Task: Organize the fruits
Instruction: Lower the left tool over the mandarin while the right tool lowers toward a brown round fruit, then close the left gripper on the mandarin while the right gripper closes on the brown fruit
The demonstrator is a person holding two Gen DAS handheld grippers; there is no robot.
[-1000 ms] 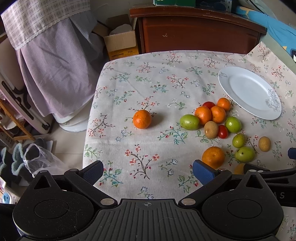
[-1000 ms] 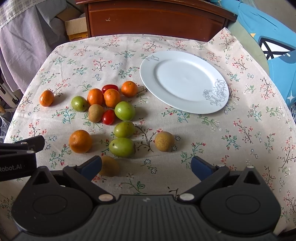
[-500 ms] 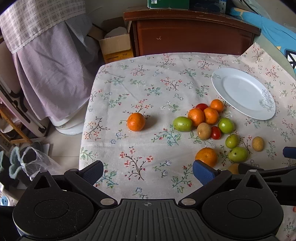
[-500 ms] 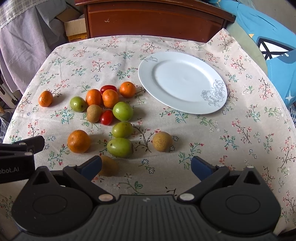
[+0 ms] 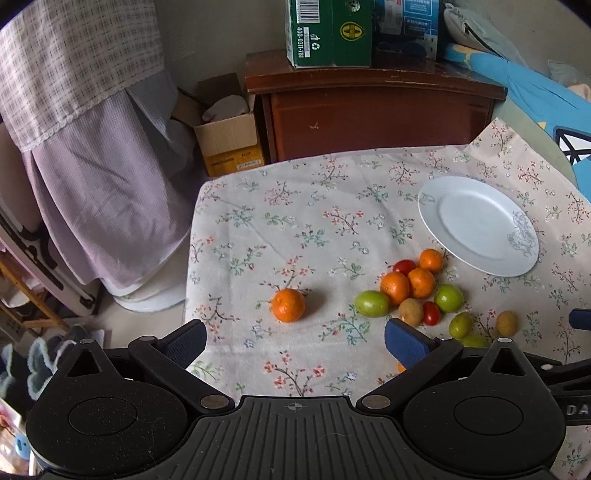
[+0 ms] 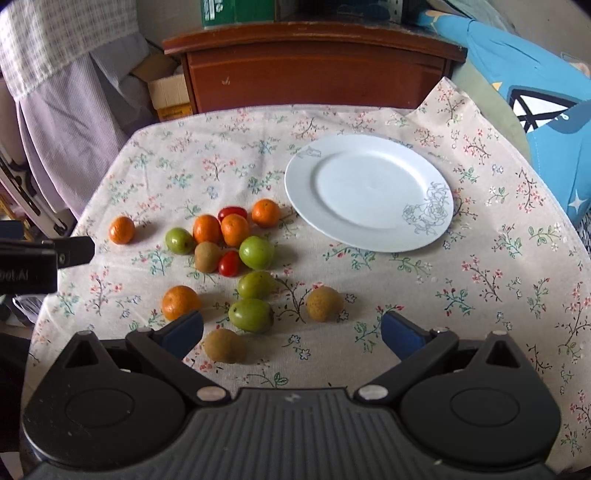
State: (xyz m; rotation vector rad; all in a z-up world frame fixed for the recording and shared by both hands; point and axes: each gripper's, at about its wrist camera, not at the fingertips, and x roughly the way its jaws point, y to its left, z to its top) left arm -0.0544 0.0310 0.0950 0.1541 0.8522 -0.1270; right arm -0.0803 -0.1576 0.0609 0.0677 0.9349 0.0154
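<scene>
**Fruit lot on floral cloth, partly obscured**

Left gripper (image 5: 295, 341) is hovering with jaws spread, holding nothing; its right finger is hiding most of one orange. A lone orange (image 5: 288, 305) is sitting apart at left. The fruit cluster (image 6: 229, 240) is lying between it and the white plate (image 6: 369, 192). Right gripper (image 6: 291, 332) is hanging agape, empty, its left finger clipping another orange (image 6: 180, 302).

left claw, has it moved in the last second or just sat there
Yes. The left claw has pulled back and up: the cabinet and green box now show fully, while the lone orange sits lower.
</scene>
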